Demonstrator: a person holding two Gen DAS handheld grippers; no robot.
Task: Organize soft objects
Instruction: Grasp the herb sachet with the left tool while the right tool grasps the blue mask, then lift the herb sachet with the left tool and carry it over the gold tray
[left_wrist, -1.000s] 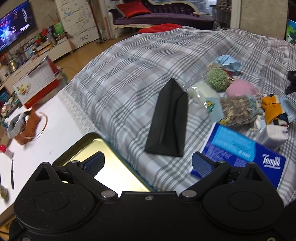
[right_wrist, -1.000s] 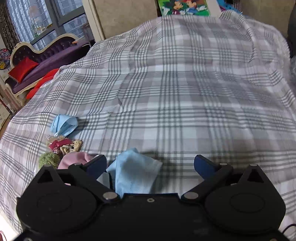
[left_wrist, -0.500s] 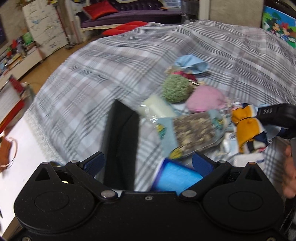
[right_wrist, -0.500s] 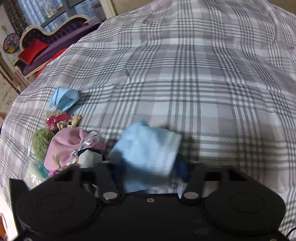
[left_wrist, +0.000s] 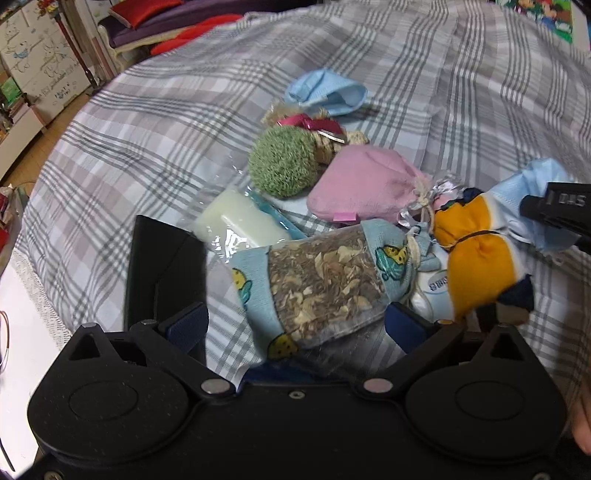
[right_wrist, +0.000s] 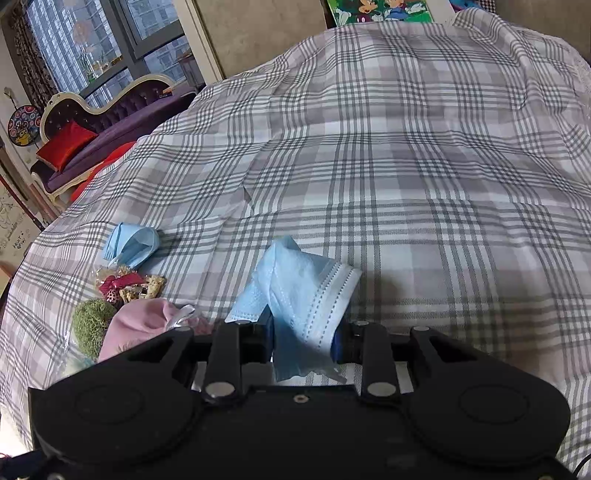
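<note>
Plaid-covered bed (left_wrist: 155, 122) with a heap of soft things

Ahead of the left claw (left_wrist: 295, 325) lay a herb sachet (left_wrist: 321, 284), black pouch (left_wrist: 162, 258), green ball (left_wrist: 282, 166), pink pouch (left_wrist: 364, 188), orange toy (left_wrist: 476, 251) and, farthest off, a crumpled blue mask (left_wrist: 325, 92).

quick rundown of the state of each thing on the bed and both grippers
right gripper: shut on the blue face mask, jaws just closed
blue face mask: pinched, crumpled, sticking up from the jaws
left gripper: open, herb sachet between its fingers, no pad pressing
herb sachet: lying flat, tied shut
pink pouch: lying, drawstring tied
second blue mask: lying crumpled, apart
black case: closed, flat
</note>
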